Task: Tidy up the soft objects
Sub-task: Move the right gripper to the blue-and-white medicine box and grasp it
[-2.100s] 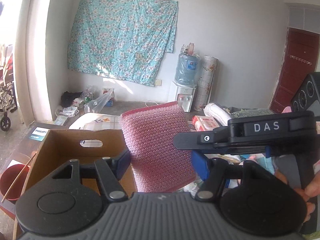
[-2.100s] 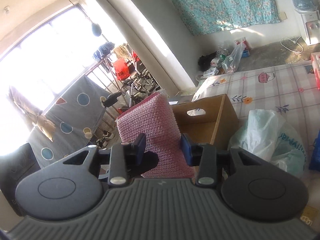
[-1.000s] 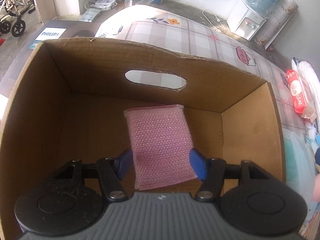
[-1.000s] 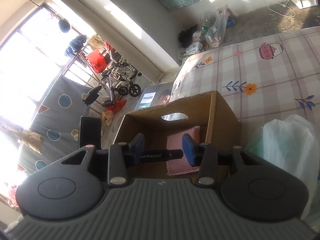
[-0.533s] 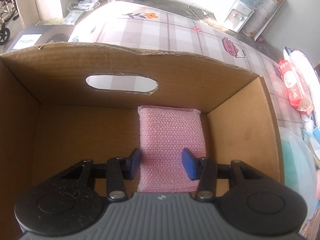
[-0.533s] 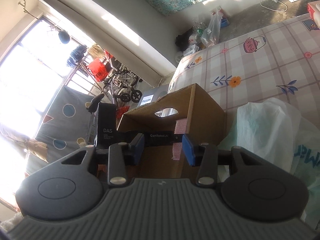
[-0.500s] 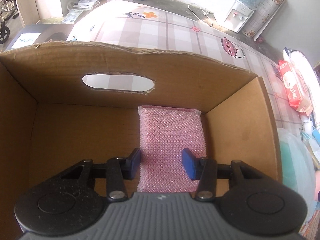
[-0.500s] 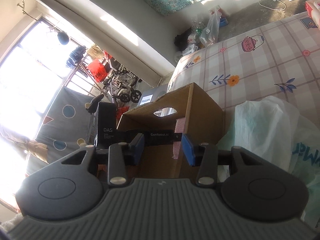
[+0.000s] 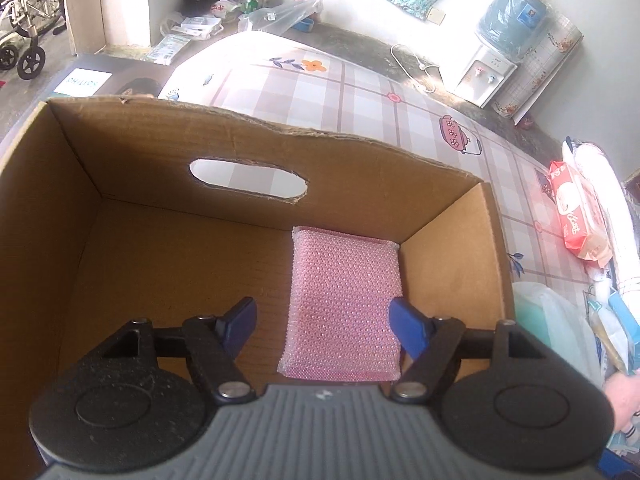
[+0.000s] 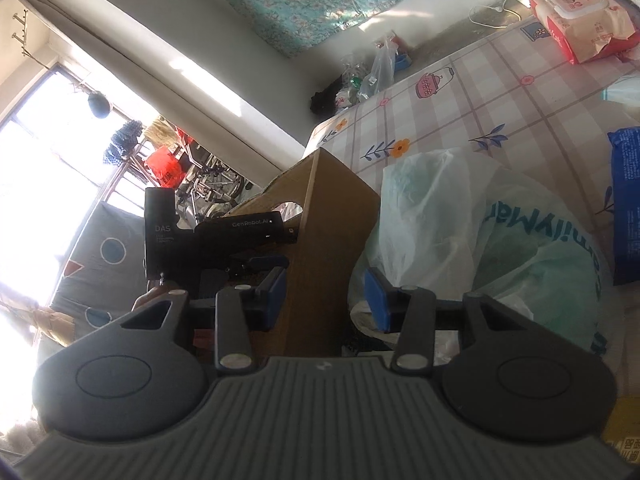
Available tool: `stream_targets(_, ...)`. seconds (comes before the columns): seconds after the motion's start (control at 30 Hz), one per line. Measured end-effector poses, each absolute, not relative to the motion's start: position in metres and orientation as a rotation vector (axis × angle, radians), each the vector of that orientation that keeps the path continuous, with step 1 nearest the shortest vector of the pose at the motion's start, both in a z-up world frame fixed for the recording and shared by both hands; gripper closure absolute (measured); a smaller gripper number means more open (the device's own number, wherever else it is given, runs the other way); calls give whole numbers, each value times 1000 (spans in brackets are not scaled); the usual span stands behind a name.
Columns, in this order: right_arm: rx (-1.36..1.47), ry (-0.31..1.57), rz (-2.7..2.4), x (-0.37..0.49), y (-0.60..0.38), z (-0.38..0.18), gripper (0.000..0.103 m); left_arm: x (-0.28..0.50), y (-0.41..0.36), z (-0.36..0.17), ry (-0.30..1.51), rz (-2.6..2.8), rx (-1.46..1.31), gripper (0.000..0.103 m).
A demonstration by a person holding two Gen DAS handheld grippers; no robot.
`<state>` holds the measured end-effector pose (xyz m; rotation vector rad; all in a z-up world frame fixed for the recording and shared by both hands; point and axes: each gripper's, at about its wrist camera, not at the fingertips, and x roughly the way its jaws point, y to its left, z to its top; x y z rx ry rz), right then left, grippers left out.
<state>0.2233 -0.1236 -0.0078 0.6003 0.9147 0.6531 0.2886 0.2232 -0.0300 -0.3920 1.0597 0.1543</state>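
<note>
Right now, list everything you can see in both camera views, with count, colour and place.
sponge: one, pink, flat on the box floor, right rear corner
cardboard box: one, brown, open, on the checked cloth
checked cloth: one, pink and white, under the box
plastic bag: one, pale green, right of the box
wipes pack: one, red, far right on the cloth
blue packet: one, right edge
water dispenser: one, white with blue bottle, by the wall
left gripper: jaws opening, sponge between them, untouched
right gripper: open, empty, beside the box

pink sponge (image 9: 343,304) near edge disappearing behind the gripper body, cardboard box (image 9: 168,152) running off frame left
</note>
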Motion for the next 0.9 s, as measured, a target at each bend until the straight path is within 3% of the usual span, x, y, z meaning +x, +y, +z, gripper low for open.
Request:
stream_targets(0.27,573,860,573,189,-186,-3,58,235,215,53,830,184,-314,29)
stream_targets(0.5,582,740,443,202,-280,32,58,248,131,111,743,-24,-215,23)
stream_targets(0.63,623,749,353,242,-336,37,57,282,50,109,794,-187,-134,17)
stream_targets(0.8,719,900,263,319,-384,4,56,331,-46,77,892,-330,-46,17)
stream_targets(0.9,749,1002,212,357,-390,-24,56,363,-91,48,985,-398,-52,26)
